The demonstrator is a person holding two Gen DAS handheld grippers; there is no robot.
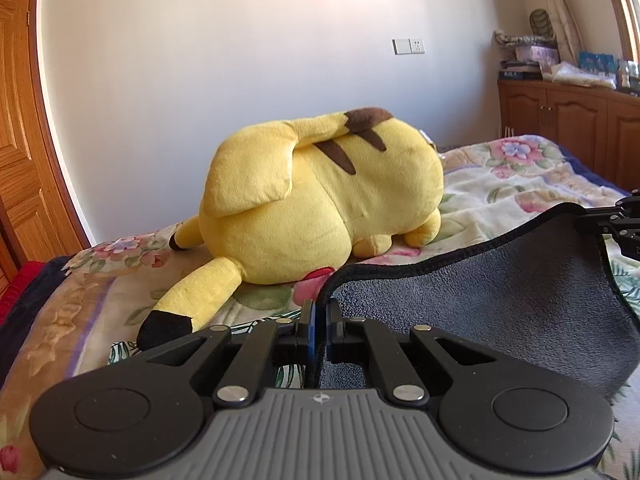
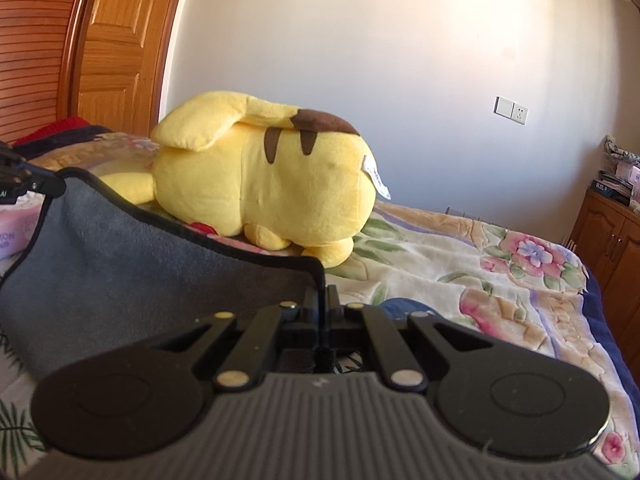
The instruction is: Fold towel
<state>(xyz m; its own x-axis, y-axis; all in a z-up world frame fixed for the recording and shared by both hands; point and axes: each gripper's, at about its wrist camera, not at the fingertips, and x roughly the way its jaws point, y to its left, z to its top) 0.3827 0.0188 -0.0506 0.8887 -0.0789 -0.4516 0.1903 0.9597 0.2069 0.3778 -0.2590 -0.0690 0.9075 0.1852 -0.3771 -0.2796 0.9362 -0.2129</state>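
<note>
The left gripper (image 1: 319, 312) is clamped on one corner of the grey towel (image 1: 500, 292), low in the frame's centre, and the right gripper (image 2: 321, 300) pinches the opposite corner. The cloth sags between them above the floral bedspread (image 1: 500, 176); its lower part is hidden behind the gripper bodies. In the left view the right gripper shows only partly, cut off at the right edge. A yellow plush toy (image 2: 260, 184) lies behind the towel, its face turned away. A pink box (image 2: 16, 228) at the left edge is mostly hidden.
</note>
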